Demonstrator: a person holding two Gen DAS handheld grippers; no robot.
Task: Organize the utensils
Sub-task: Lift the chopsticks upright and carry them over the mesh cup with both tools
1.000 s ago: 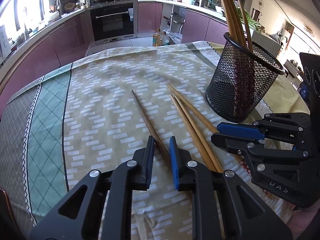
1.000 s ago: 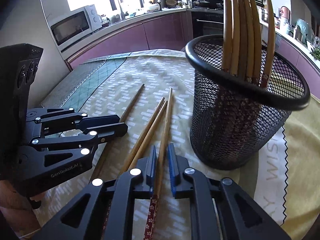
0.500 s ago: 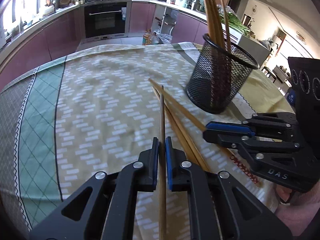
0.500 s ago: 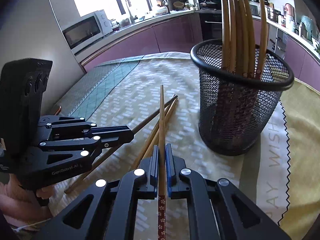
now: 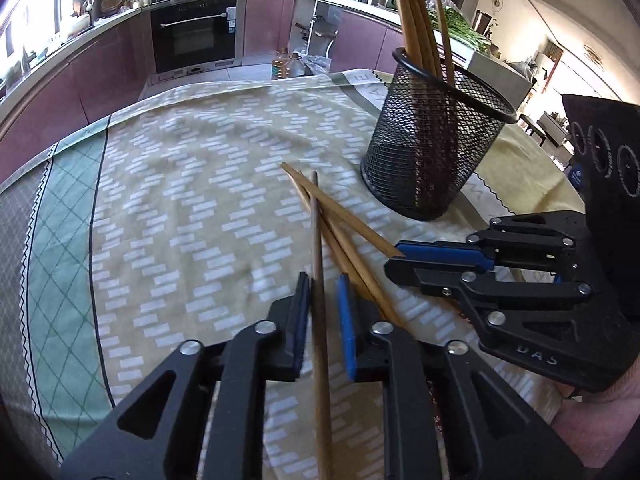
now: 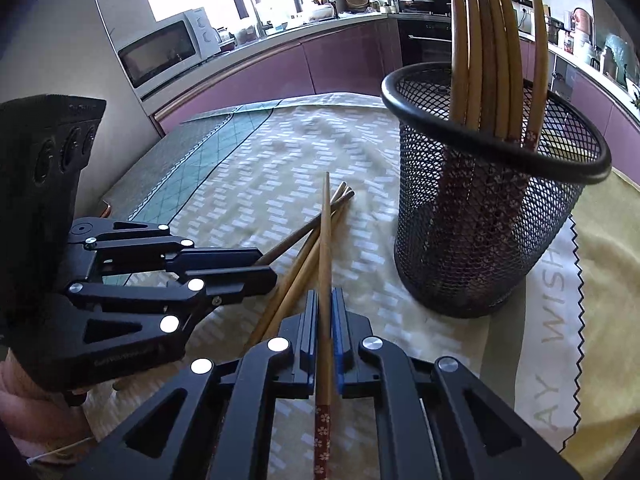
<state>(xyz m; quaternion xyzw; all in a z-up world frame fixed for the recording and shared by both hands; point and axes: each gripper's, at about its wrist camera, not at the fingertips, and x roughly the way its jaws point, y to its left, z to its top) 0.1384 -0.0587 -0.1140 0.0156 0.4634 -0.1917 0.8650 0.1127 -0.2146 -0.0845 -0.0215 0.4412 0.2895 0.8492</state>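
A black mesh holder (image 5: 434,148) (image 6: 488,208) stands on the tablecloth with several bamboo chopsticks upright in it. My left gripper (image 5: 323,296) has its jaws slightly apart around a darker chopstick (image 5: 318,264) that lies between the pads. My right gripper (image 6: 325,312) is shut on a bamboo chopstick (image 6: 327,240) with a red flowered end, pointing forward. Two more chopsticks (image 5: 348,236) (image 6: 296,280) lie crossed on the cloth between the grippers. Each gripper shows in the other's view: the right (image 5: 404,256), the left (image 6: 264,270).
The table carries a beige patterned cloth (image 5: 192,200) with a green band (image 5: 64,240) at the left. Kitchen cabinets, an oven (image 5: 192,36) and a microwave (image 6: 160,52) stand beyond the table's far edge.
My left gripper's jaws have parted from shut on the dark chopstick to slightly open around it. My right gripper has kept its chopstick and moved closer to the holder.
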